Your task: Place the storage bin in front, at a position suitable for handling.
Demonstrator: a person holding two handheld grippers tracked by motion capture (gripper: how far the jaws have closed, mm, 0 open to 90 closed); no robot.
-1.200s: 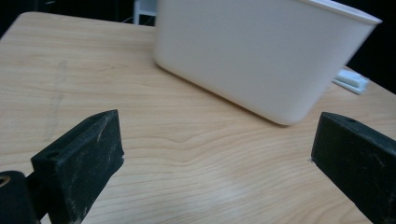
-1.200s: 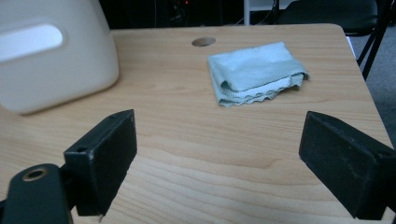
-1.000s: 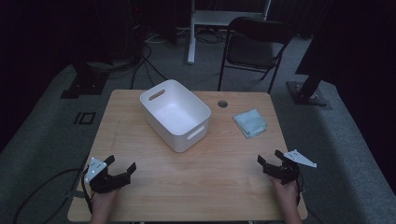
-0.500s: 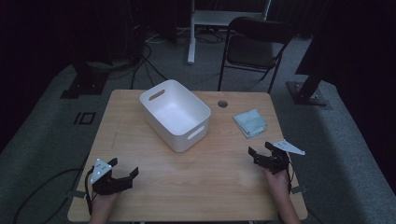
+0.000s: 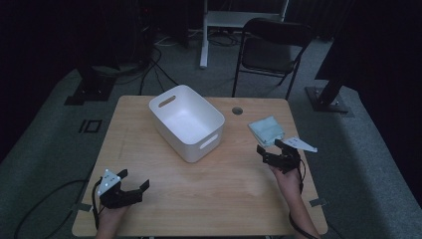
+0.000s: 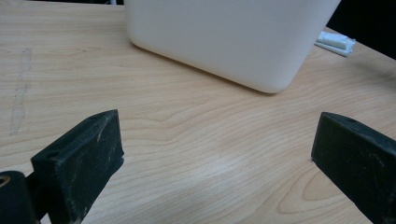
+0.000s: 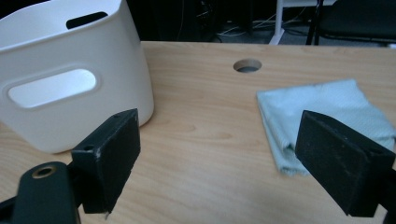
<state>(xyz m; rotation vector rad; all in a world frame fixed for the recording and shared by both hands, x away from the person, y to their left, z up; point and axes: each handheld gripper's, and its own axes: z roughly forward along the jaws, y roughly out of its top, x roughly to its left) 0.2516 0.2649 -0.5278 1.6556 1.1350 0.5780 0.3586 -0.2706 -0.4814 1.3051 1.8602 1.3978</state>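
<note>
My right gripper (image 5: 275, 151) is wide open and empty, with the folded pale-blue cloth (image 5: 266, 129) just past it at about 11 o'clock. It looks soft, light and floppy, so I'd pinch the near edge. My left gripper (image 5: 130, 189) is open too, holding nothing.

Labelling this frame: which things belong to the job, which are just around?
In the job: right gripper, open, nearing the cloth; white bin beside it.
Just around: left gripper, open, idle; table hole; chair behind the table.
</note>
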